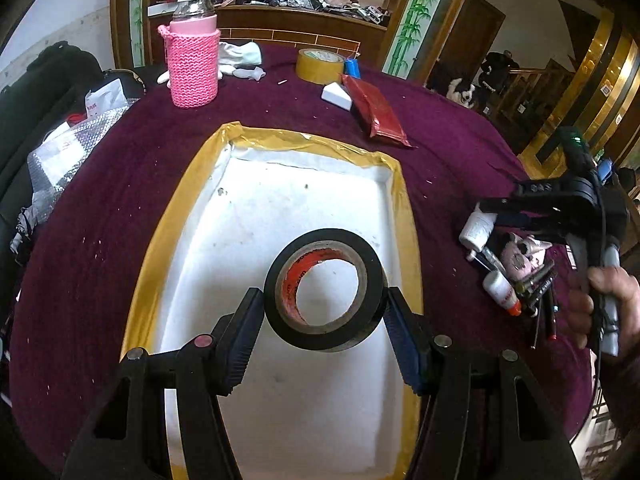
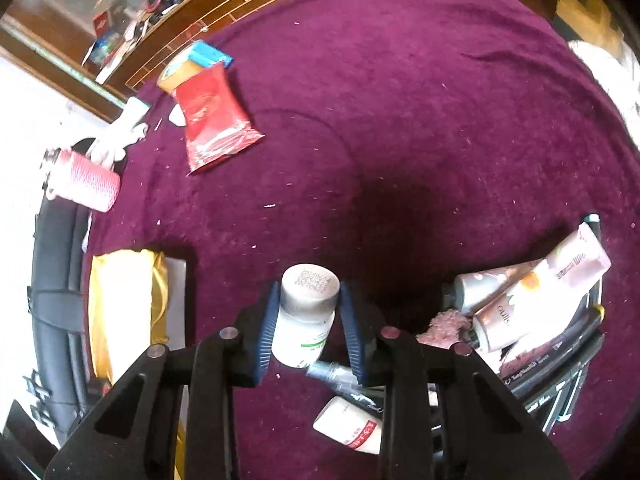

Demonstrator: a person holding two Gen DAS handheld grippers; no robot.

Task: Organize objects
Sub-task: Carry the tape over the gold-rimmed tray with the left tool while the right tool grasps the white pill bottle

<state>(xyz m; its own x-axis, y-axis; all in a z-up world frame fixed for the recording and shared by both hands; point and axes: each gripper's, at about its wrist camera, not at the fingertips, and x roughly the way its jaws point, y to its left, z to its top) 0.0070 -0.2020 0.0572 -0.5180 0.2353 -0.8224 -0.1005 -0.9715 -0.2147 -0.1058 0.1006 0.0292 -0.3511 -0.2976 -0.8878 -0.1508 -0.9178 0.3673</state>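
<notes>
Holding the black tape roll (image 1: pixel 326 290) between its two pads, the left gripper (image 1: pixel 325 320) hangs over the white tray (image 1: pixel 256 208) with the yellow-taped rim, which lies on the purple tablecloth (image 1: pixel 120 184); the roll looks to be off the tray floor, so the step in hand is probably the drop-off. To do it well, lower the roll until it sits flat on the white bottom before spreading the pads, and keep it off the near wall so room is left for more items. The right gripper (image 2: pixel 307 332) has its blue pads pinching a small white bottle (image 2: pixel 306 312) just below its grey cap, above the cloth near a pile of tubes (image 2: pixel 532 300) and pens. Whether the bottle is fully lifted is hard to tell here. Keep the pinch square and bring the bottle across only once the left side is out of the tray.
</notes>
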